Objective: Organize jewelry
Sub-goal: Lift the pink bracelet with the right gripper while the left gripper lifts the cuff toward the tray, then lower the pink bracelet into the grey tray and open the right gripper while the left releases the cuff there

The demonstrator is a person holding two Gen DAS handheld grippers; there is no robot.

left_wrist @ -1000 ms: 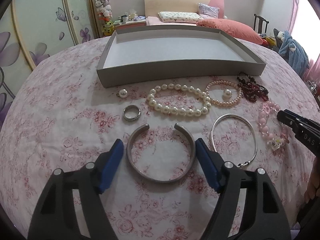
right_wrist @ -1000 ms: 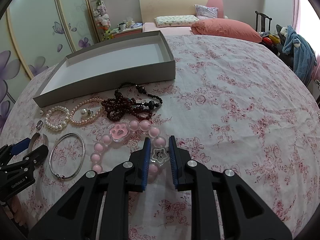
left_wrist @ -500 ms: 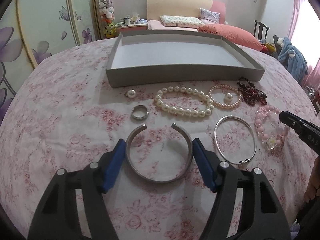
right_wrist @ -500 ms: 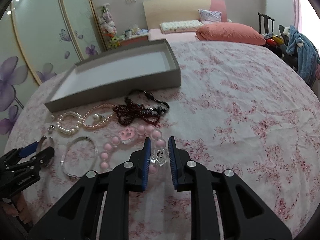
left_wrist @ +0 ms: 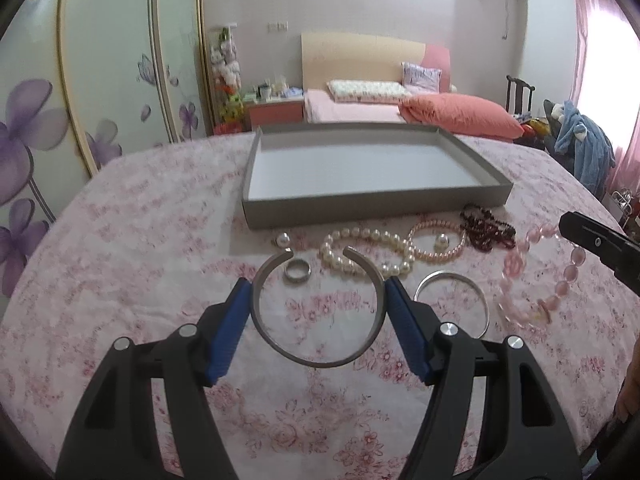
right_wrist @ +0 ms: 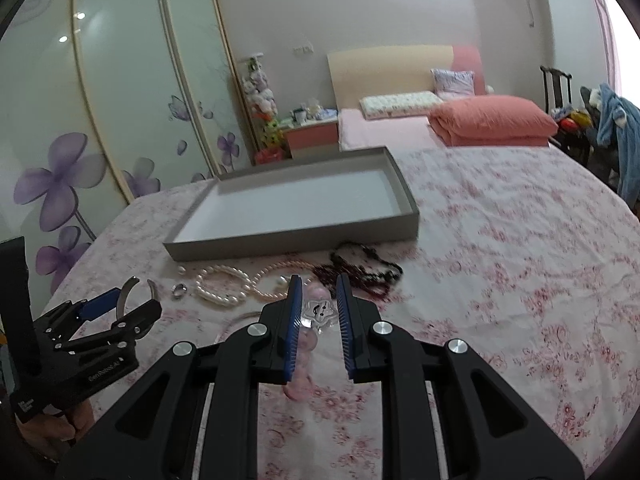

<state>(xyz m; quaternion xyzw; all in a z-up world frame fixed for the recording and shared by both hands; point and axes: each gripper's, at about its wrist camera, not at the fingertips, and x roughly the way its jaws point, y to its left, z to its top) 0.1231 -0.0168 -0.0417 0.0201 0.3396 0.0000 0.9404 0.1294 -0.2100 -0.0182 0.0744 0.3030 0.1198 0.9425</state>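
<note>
My left gripper (left_wrist: 318,300) is shut on the silver cuff bangle (left_wrist: 316,354) and holds it above the floral cloth; the gripper also shows in the right wrist view (right_wrist: 132,304). My right gripper (right_wrist: 318,306) is shut on the clear star charm (right_wrist: 317,311) of the pink bead bracelet (left_wrist: 532,276), which hangs lifted and blurred. The grey tray (left_wrist: 372,208) lies beyond, nothing in it. On the cloth lie a white pearl bracelet (left_wrist: 360,250), a pink pearl bracelet (left_wrist: 436,240), dark red beads (left_wrist: 486,230), a thin silver bangle (left_wrist: 452,304), a ring (left_wrist: 297,272) and a pearl earring (left_wrist: 283,240).
The floral cloth (left_wrist: 140,240) covers a round surface. A bed with an orange pillow (left_wrist: 460,114) stands behind the tray, wardrobe doors (left_wrist: 100,80) at left, a chair with blue clothes (left_wrist: 584,148) at right.
Both grippers have risen. The left lifted the cuff bangle off the cloth. The right lifted the pink bead bracelet by its star charm.
</note>
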